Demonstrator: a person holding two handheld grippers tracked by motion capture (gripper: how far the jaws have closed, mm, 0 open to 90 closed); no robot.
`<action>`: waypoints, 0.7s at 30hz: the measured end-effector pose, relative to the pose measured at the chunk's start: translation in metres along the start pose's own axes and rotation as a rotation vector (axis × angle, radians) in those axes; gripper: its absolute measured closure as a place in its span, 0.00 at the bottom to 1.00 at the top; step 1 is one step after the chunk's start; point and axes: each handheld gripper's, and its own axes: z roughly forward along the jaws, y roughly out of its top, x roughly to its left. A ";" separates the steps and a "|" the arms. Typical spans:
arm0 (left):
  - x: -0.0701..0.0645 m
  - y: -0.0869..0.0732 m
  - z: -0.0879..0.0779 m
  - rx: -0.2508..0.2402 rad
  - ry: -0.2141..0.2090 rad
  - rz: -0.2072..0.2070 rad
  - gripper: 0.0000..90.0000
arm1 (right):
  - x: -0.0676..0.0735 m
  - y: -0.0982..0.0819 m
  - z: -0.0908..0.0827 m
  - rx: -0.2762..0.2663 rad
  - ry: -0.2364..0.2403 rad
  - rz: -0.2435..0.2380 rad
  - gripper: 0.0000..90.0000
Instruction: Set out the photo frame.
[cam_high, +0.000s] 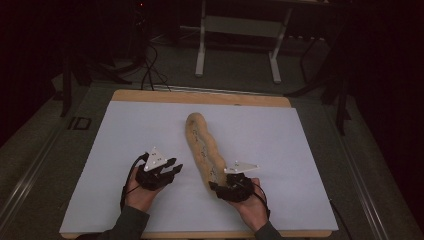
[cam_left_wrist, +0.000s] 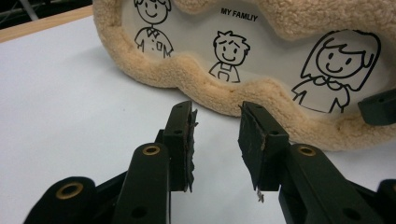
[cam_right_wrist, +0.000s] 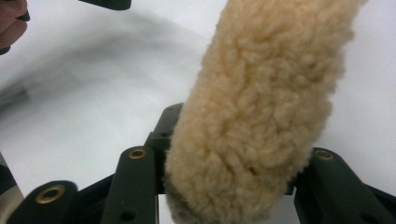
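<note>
Fleece: tan, curly pile covers the plush frame (cam_high: 204, 148), a long wavy-edged piece lying flat on the white sheet (cam_high: 300, 150) that covers your worktop (cam_high: 200, 96).
Frame position: it runs from about the middle of the worktop down toward the near edge, slanting a little toward your right as it comes near you.
Frame face: in the left gripper view a clear window (cam_left_wrist: 261, 51) set into the fleece shows line drawings of three smiling figures and the print "MY FAMLIY".
Right hand-held gripper (cam_high: 226, 186): you have it at the near end of the frame, not far from the near edge of the worktop. In the right gripper view the fleece end (cam_right_wrist: 252, 121) sits between the two black jaws and fills the gap from side to side, so you are clamped on the plush frame.
Left hand-held gripper (cam_high: 172, 168): you hold it over the bare sheet to the left of the frame, well in from the left edge. Its jaws stand part-way apart with nothing between them, and its worn pads (cam_left_wrist: 190, 140) point at the wavy long side of the frame, near it but not touching.
Hands: your left hand (cam_high: 140, 192) and right hand (cam_high: 250, 202) come in over the near edge, dark sleeves behind them.
Wood: a strip of the bare worktop shows along the far edge beyond the sheet.
</note>
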 end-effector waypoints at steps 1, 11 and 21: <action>0.000 0.000 0.000 -0.001 0.001 -0.001 0.72 | -0.001 0.000 -0.001 -0.002 -0.001 -0.002 0.64; 0.005 0.001 -0.005 -0.011 0.011 -0.008 0.73 | -0.011 -0.003 -0.008 -0.002 -0.020 -0.004 0.71; 0.009 0.001 -0.008 -0.021 0.026 -0.016 0.73 | -0.016 -0.003 -0.011 0.003 -0.017 -0.022 0.72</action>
